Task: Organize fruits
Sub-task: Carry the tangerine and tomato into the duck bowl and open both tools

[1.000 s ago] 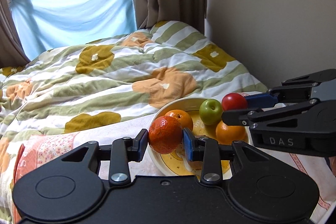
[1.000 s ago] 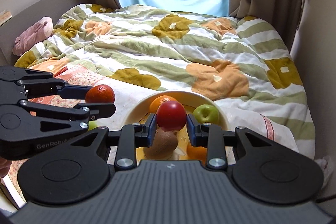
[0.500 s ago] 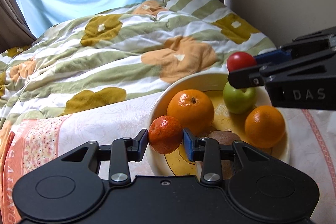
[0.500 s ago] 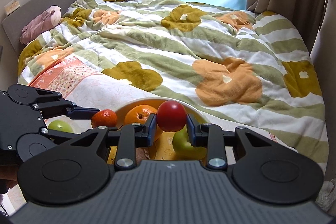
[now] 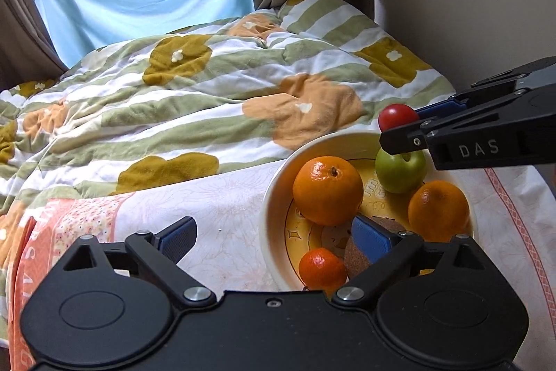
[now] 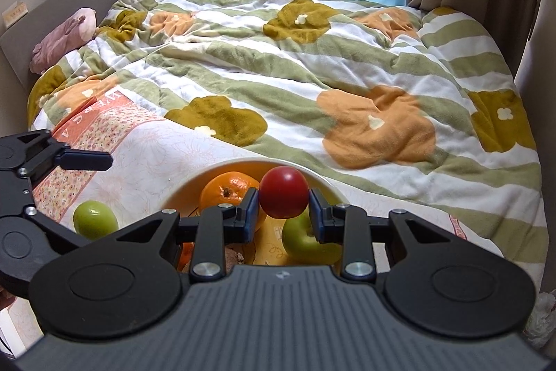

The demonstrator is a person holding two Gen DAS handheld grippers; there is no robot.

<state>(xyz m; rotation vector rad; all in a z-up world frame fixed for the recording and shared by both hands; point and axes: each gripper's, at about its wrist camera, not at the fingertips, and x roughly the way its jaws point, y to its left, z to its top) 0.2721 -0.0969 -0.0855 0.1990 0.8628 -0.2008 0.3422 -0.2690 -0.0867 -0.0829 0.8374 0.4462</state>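
Left wrist: mandarin (image 5: 322,267) below opening left gripper (image 5: 274,237)

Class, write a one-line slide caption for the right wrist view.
Right hand-held gripper holds a red fruit above the fruit bowl on the bed.

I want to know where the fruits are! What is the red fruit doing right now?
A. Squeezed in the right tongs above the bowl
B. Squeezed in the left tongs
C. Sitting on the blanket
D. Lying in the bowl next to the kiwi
A: the right tongs are clamped on the red fruit, holding it over the green apple in the bowl.
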